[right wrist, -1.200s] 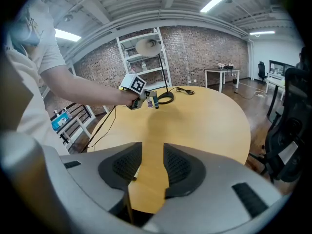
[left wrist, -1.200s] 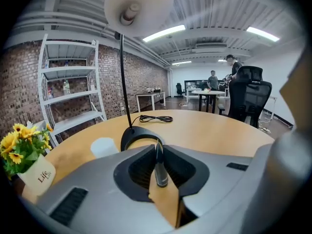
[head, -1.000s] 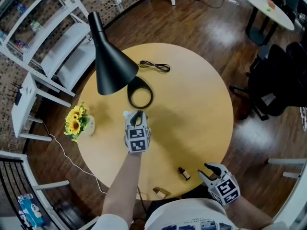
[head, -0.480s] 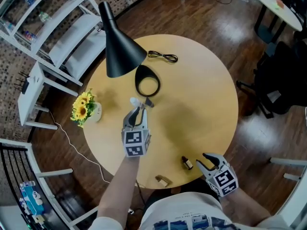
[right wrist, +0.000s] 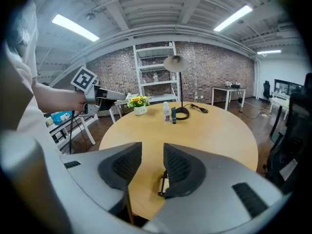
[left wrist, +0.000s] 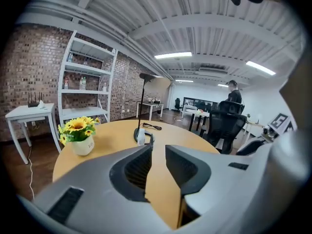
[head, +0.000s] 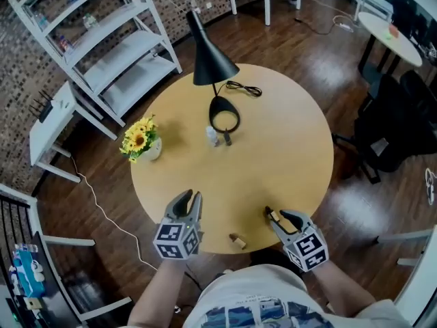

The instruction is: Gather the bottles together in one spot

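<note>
Over at 9 o'clock on the round desk (head: pixel 287 149) sits the sunflower pot (head: pixel 142 142), right at the rim. Down at 7 o'clock, the left gripper (head: pixel 190 197) hangs over the desk edge, fingers a narrow slit apart and nothing between them, just bare wood showing through in the left gripper view.

Moving across to 12 o'clock from the desk's centre: the black lamp (head: pixel 212 63) with its ring base, and tucked just beside that base on the near side, the white bottle (head: pixel 212 137) and the dark bottle (head: pixel 227 139), both upright and close together. The right gripper view picks out the same pair side by side in front of the lamp foot.

At 6 o'clock, a tan bottle (head: pixel 237 240) lies on its side near the rim, apart from both grippers.

And at 5 o'clock, the right gripper (head: pixel 276 216), fingers partly open and gripping nothing. A small brown bottle (right wrist: pixel 162 184) lies flat on the desk just beneath its right finger, partly hidden by it.
</note>
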### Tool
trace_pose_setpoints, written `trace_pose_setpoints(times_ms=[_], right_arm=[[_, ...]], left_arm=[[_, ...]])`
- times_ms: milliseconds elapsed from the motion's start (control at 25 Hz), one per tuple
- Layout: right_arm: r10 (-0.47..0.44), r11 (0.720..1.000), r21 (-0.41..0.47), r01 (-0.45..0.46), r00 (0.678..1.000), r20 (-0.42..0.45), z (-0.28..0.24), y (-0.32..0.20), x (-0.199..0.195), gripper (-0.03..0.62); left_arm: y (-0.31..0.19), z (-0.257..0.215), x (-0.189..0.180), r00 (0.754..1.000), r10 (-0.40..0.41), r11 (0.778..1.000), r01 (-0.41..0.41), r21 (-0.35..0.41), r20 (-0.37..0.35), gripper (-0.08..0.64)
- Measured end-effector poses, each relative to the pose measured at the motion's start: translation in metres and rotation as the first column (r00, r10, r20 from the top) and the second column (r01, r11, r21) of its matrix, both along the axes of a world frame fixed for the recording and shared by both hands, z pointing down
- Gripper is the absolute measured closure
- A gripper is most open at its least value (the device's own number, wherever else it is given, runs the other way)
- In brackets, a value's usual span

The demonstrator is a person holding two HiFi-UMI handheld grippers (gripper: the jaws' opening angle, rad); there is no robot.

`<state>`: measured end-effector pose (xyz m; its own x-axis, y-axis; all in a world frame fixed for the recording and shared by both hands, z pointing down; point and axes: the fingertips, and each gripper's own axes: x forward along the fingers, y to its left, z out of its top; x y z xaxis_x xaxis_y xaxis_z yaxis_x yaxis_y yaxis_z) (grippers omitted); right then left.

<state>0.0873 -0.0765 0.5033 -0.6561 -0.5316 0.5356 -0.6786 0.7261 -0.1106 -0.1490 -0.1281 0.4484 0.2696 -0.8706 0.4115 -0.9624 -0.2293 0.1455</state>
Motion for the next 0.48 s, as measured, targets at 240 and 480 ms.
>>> trace_pose_setpoints(times_ms=[240, 480], right_arm=[[0.053, 0.998, 0.046, -0.052, 0.998, -0.015, -0.022, 0.080, -0.032, 0.423], [0.106, 0.994, 0.045, -0.104, 0.994, -0.037, -0.027, 0.167, -0.049, 0.419]], left_arm=[[0.134, -0.004, -0.044, 0.998, 0.004, 1.000, -0.004, -0.003, -0.070, 0.480], [0.245, 0.004, -0.072, 0.993, 0.018, 0.999, -0.022, -0.030, -0.113, 0.474]])
